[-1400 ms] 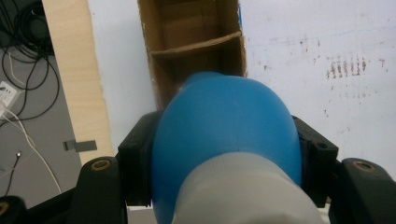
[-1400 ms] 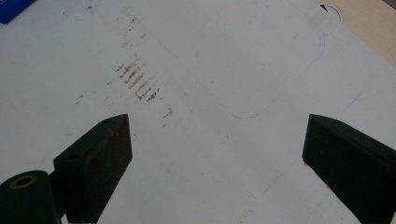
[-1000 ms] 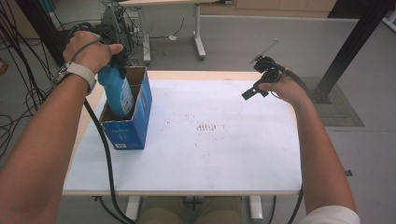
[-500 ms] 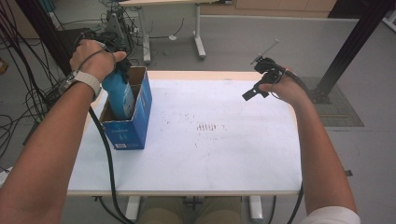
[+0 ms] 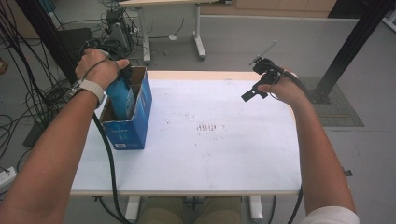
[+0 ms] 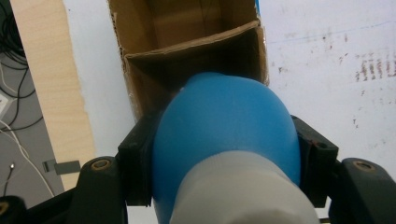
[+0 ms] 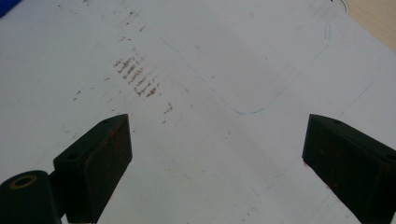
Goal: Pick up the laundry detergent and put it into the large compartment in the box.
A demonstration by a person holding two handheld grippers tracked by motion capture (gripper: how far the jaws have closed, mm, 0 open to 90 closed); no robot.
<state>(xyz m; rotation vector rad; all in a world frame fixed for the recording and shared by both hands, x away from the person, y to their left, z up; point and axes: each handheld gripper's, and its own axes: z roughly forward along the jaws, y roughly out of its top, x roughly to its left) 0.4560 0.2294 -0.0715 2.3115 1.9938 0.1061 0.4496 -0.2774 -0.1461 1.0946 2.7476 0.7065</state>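
The left gripper (image 6: pixel 224 154) is clamped on a smooth blue plastic bottle with a pale grey-white band (image 6: pixel 226 149), one black jaw on each flank of its rounded body. In the high view the bottle (image 5: pixel 120 95) stands upright, partly down inside an open blue cardboard box with a brown inner divider (image 5: pixel 135 122) that rests near the far left corner of the white table (image 5: pixel 224 154). The left gripper view places the bottle over the nearer compartment, close to the divider; whether its base touches the box floor cannot be told.

The bottle appears rigid and glossy, so it probably slips under a light squeeze; its convex sides offer little flat purchase. The firmest hold is judged to be across the widest part of the body, as taken here, with the jaws square to the axis. Its fill, and hence its weight, cannot be read. The thin card walls of the box would likely flex or shift if the bottle drags on them.

The right gripper (image 7: pixel 215 154) hovers above the far right part of the table, jaws wide apart and holding nothing.
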